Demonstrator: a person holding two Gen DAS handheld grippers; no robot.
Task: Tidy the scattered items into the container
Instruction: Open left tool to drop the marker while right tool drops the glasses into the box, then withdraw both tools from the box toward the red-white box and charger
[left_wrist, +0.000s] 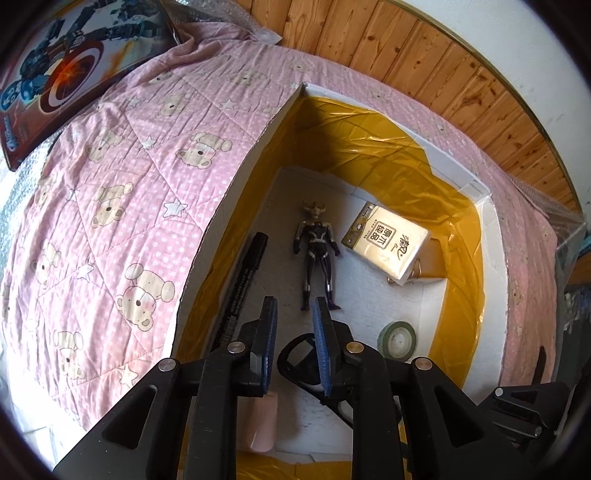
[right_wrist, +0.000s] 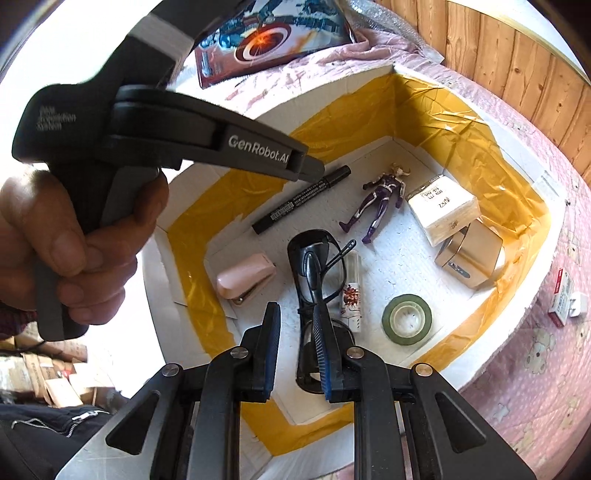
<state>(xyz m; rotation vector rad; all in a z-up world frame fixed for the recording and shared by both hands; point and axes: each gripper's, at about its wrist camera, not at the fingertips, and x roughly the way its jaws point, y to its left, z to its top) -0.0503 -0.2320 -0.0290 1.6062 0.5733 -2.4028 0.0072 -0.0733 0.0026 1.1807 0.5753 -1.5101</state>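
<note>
Both tongs over the white container (left_wrist: 236, 192).
Left tongs (left_wrist: 295, 310) parted, empty above toy figure (left_wrist: 317, 251); right tongs (right_wrist: 295, 314) closed, empty above glasses (right_wrist: 314, 266).

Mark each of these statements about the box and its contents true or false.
1. The marker lies inside the box. True.
2. The tape roll sits on the blanket. False: it lies on the box floor.
3. The toy figure stands upright. False: it lies flat.
4. The tissue pack rests beside the toy figure. True.
5. The glasses lie outside the box. False: they are inside it.
</note>
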